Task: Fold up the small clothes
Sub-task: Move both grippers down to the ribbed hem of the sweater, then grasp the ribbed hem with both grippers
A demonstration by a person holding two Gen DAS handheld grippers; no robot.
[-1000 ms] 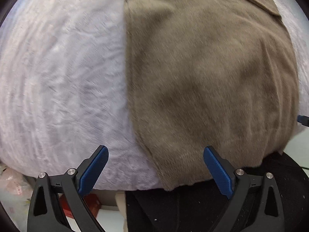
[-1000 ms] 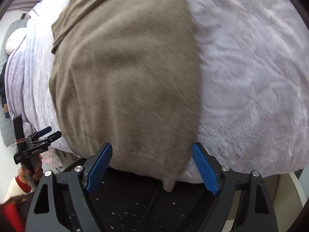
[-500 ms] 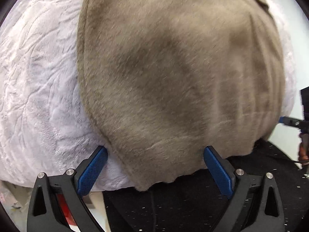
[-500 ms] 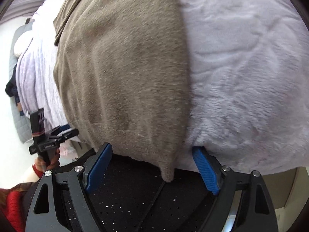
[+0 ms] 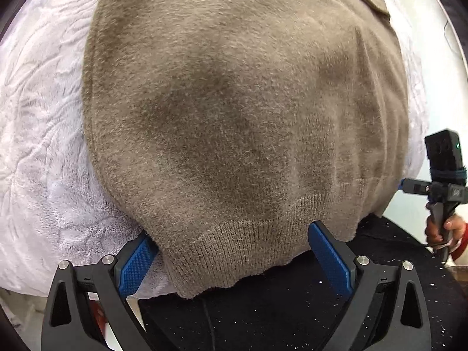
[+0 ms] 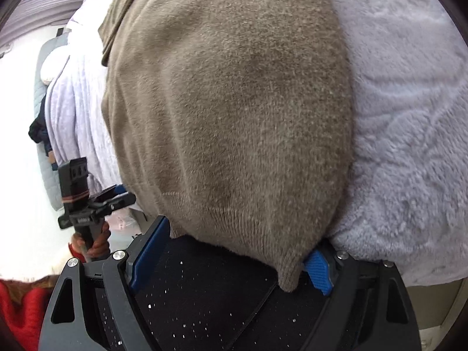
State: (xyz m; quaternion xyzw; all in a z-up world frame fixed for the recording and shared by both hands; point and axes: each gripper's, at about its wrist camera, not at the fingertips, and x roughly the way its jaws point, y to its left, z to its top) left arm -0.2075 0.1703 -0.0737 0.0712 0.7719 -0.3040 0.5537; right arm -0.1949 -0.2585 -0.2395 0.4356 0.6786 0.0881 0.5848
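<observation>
A brown knitted sweater (image 5: 242,122) lies spread on a pale fluffy blanket (image 5: 44,134) that covers a bed, its ribbed hem hanging a little over the near edge above a dark speckled cloth (image 5: 292,307). Compared with a second ago, both tools have closed in on that hem: then the blue pads stood clear of the fabric, now the left gripper (image 5: 231,256) has the lower left corner of the hem between its spread jaws, and the right gripper (image 6: 234,259) straddles the lower right corner, its right pad tucked in beside the drooping corner where sweater meets blanket. Both sets of jaws are still released, wide apart, grasping nothing. This looks like the approach to picking up the bottom edge at its two corners, so the fold itself is not yet begun; the next move would be to clench on the knit and carry the hem up toward the collar. The risk, as I judge it, is pinching blanket pile along with the sweater, most of all on the left. Each view also catches the other tool at the frame's side, held by a hand. There is some pale marking on those tool bodies, but it is too small to read; no brand or label shows on the sweater.
</observation>
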